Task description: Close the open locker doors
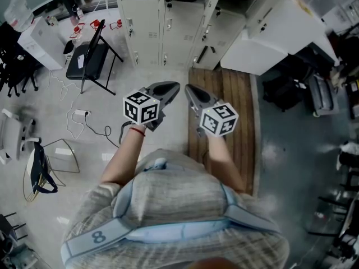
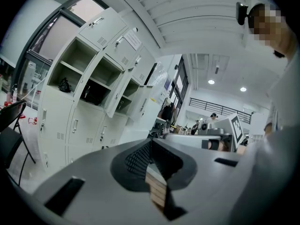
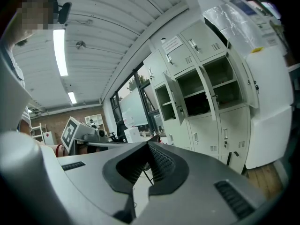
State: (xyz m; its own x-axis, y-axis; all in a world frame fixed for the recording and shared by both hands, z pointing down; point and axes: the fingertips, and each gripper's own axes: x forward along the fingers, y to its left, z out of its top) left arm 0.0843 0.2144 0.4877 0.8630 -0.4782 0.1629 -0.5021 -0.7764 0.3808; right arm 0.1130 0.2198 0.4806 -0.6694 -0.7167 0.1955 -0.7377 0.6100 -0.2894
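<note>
1. The person is holding the left gripper (image 2: 150, 143) and the right gripper (image 3: 148, 145) side by side, well short of the lockers (image 1: 151, 27). Both pairs of jaws are resting together at the tips, with nothing between them.
2. The step in hand looks like the approach. No gripper is touching a door yet, so the task is barely starting.
3. To do it well, I judge the person should be stepping up to the lockers. They should be laying the flat outer side of a closed jaw against a door's free edge, far from its hinge. Pushing steadily until the door is sitting flush looks right; no gripping seems called for.
4. Starting with the nearest door and working along should be keeping one swung door from blocking the next.
5. Two grippers are showing, both empty.
6. One wooden platform (image 1: 224, 105) is lying on the floor in front of the lockers' right part.
7. One folding chair (image 1: 90, 58) is standing to the left of the lockers.
8. The open locker doors (image 3: 208, 95) are hanging outward in the lockers' second row from the top. I am counting three open compartments there and, as far as I can tell, three doors.
</note>
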